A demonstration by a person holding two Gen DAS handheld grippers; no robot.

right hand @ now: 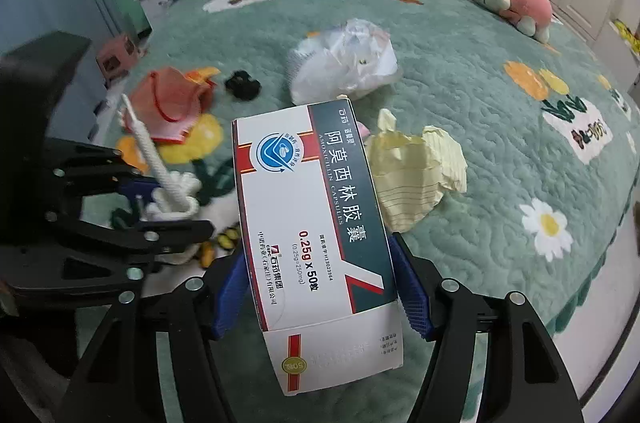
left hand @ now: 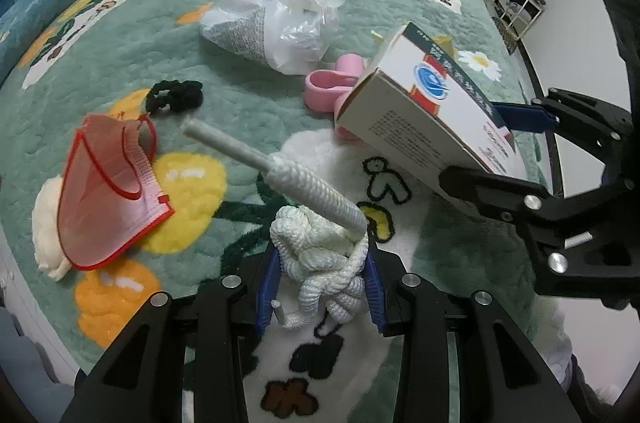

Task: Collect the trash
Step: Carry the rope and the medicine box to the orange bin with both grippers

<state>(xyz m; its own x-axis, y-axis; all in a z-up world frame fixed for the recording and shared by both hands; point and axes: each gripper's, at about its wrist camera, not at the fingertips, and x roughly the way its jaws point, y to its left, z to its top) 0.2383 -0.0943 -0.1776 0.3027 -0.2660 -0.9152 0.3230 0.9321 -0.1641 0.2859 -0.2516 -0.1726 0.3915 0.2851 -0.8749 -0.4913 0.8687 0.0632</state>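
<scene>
My right claw (right hand: 320,287) was clamped on the box (right hand: 316,223), my left claw (left hand: 320,287) on the rope (left hand: 320,247); the mask (left hand: 108,191) lay toward the bed's left edge, nearer my left.

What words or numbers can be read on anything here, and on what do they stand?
All on the medicine box, held in the right tongs:
"阿莫西林胶囊"
"AMOXICILLIN CAPSULES"
"0.25g x 50粒"
"(0.25g=250mg)"
"石药集团"
"50粒" on the gold seal on its end flap
Fine print on the box: too small to read.
Print on the crumpled plastic bag: too small to read.
Embroidered characters on the bed cover: not legible.
</scene>
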